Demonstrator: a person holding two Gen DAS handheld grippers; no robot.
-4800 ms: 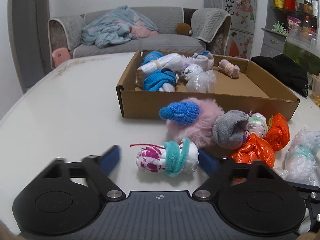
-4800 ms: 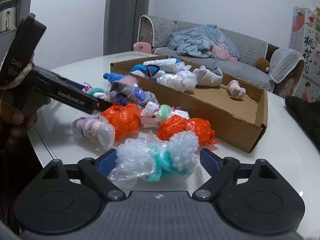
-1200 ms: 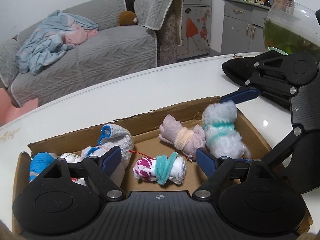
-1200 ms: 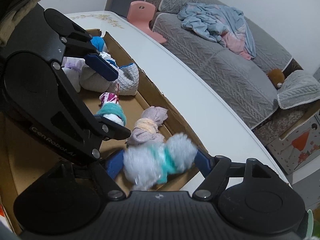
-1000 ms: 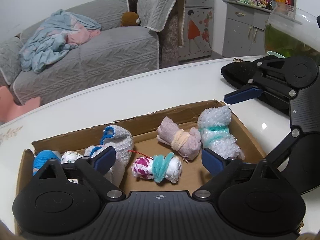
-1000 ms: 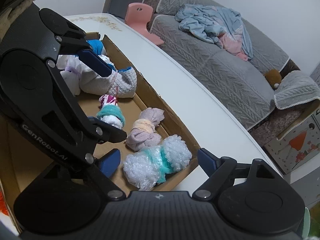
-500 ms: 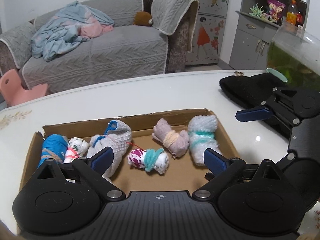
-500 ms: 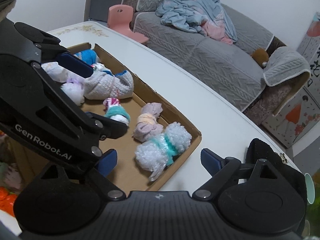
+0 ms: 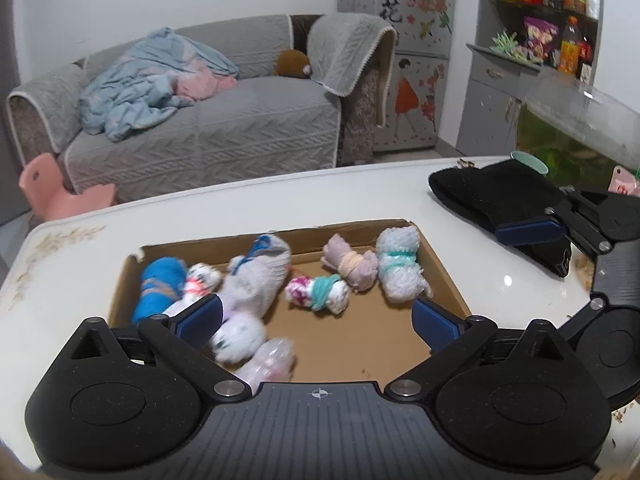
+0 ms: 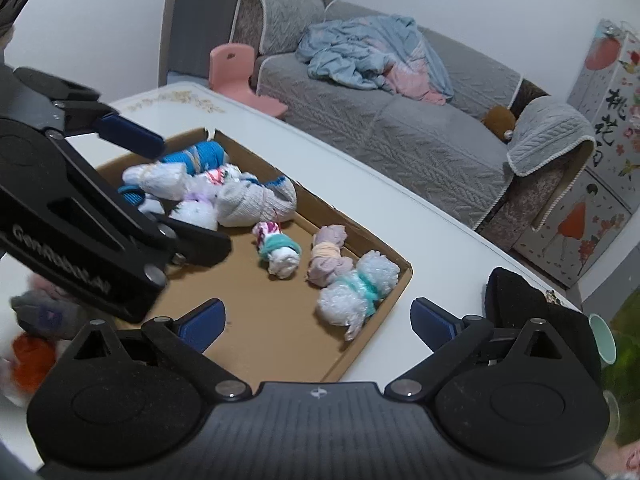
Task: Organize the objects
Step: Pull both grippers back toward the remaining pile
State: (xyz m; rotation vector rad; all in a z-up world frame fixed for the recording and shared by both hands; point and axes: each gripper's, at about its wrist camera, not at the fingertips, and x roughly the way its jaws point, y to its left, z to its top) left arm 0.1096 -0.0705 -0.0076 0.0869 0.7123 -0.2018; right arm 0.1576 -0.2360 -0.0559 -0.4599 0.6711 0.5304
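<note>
Above the box (image 9: 448, 280) your two hand-held grippers, left (image 9: 316, 316) and right (image 10: 316, 316), have just been opening, nothing between them; remaining bundles (image 10: 34, 312) lie near-left on the surface (image 10: 440, 248), nearer your left.

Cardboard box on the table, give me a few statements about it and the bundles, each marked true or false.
1. The bubble-wrap bundle lies inside the cardboard box. True.
2. The left gripper grips the teal-tied bundle. False: its jaws stand open and empty, and the bundle lies in the box.
3. The lilac bundle lies between the teal-tied and bubble-wrap bundles. True.
4. The right gripper is shut. False: its jaws stand open, holding nothing.
</note>
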